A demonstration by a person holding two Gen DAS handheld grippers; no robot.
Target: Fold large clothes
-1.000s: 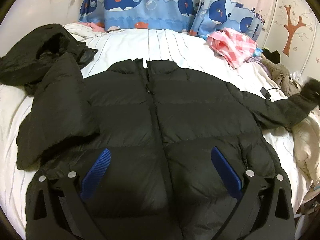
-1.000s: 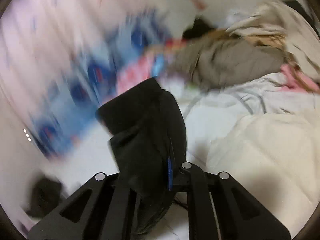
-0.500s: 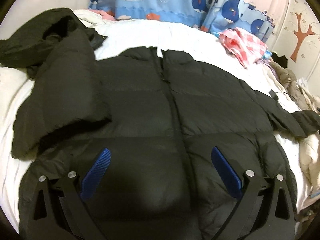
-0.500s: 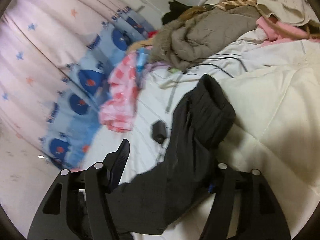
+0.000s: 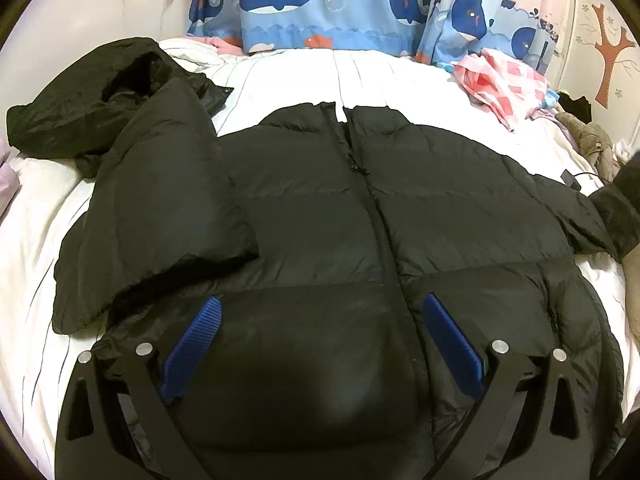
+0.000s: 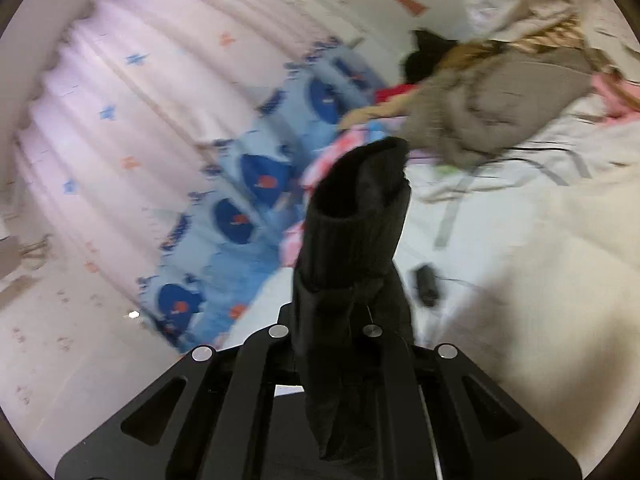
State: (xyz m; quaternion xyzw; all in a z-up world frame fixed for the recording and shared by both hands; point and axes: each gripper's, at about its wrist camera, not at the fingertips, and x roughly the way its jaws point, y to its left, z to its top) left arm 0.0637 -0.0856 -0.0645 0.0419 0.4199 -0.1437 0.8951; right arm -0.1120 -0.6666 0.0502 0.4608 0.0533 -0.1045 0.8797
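A black puffer jacket [image 5: 360,220] lies front up on the white bed [image 5: 392,80], zip closed. Its left sleeve [image 5: 160,208] is folded in over the chest. My left gripper [image 5: 320,328] hovers open above the jacket's lower front, blue pads [image 5: 192,340] wide apart, holding nothing. My right gripper [image 6: 340,320] is shut on the cuff of the jacket's right sleeve [image 6: 356,232] and lifts it off the bed. That raised cuff [image 5: 620,208] shows at the right edge of the left wrist view.
A second black garment [image 5: 88,104] lies at the bed's far left. A pink checked cloth [image 5: 504,80] and a pile of grey-brown clothes [image 6: 500,96] lie at the right. A whale-print curtain [image 5: 340,4] hangs behind. A cream quilt [image 6: 540,280] and a cable with plug [image 6: 426,284] are to the right.
My right gripper was open around the sleeve cuff half a second ago; now it has closed on it and lifted it. The left gripper stays open over the jacket, shifting slightly.
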